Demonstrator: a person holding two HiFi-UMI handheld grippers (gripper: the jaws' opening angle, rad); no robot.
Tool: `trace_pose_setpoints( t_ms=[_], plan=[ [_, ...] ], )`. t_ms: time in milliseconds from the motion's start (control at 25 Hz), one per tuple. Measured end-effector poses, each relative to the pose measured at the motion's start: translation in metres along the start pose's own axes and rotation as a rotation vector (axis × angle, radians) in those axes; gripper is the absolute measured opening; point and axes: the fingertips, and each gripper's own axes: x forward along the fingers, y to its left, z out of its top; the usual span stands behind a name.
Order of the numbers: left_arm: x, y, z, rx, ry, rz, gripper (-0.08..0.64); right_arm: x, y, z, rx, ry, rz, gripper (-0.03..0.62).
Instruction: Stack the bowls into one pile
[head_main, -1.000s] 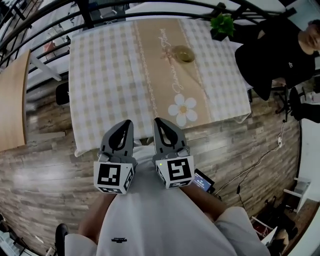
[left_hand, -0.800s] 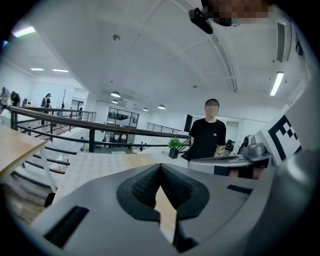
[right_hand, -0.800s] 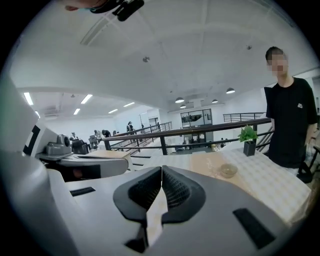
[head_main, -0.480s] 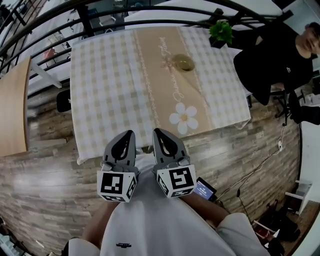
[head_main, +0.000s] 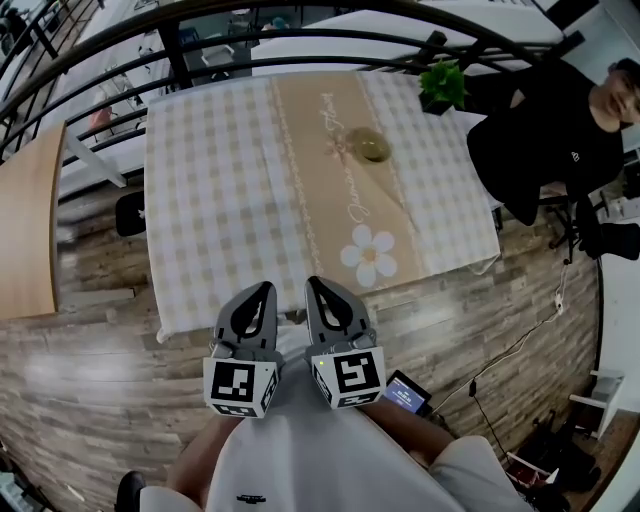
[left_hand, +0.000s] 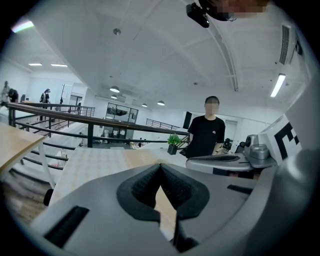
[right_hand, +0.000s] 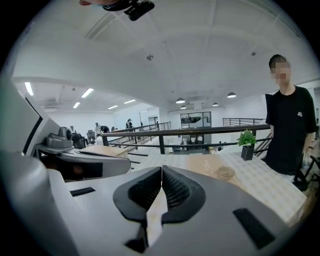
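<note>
A small pile of yellowish glass bowls (head_main: 370, 145) sits on the beige runner at the far side of the table (head_main: 210, 190); the same bowls (right_hand: 226, 173) show small in the right gripper view. Both grippers are held close to the person's body, off the near edge of the table and far from the bowls. My left gripper (head_main: 262, 291) is shut with nothing in it, its tips touching in the left gripper view (left_hand: 161, 166). My right gripper (head_main: 316, 287) is likewise shut and empty, tips meeting in its own view (right_hand: 161, 169).
A small potted plant (head_main: 443, 84) stands at the table's far right corner. A person in a black shirt (head_main: 545, 130) stands beside the right edge. A black railing (head_main: 300, 25) runs behind the table. A wooden tabletop (head_main: 25, 220) lies to the left. Cables cross the floor at the right.
The view has drawn back a little from the table; both grippers sit slightly lower in the picture, still shut. The bowls have not moved on the table.
</note>
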Motion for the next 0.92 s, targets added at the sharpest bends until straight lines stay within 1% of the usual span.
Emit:
trace_pose_setpoints(
  t_ms=[80, 400, 920],
  plan=[
    [0.0005, 0.0018, 0.0024, 0.005, -0.005, 0.001, 0.018, 0.002, 0.0019, 0.0021, -0.012, -0.006, 0.004, 0.035],
    [0.002, 0.0034, 0.0025, 0.007, -0.002, -0.005, 0.018, 0.0043, 0.0038, 0.001, -0.005, 0.004, -0.001, 0.035],
    [0.0026, 0.005, -0.0016, -0.021, -0.007, -0.001, 0.018, 0.005, 0.0029, -0.0012, -0.01, 0.01, 0.001, 0.035]
  ],
)
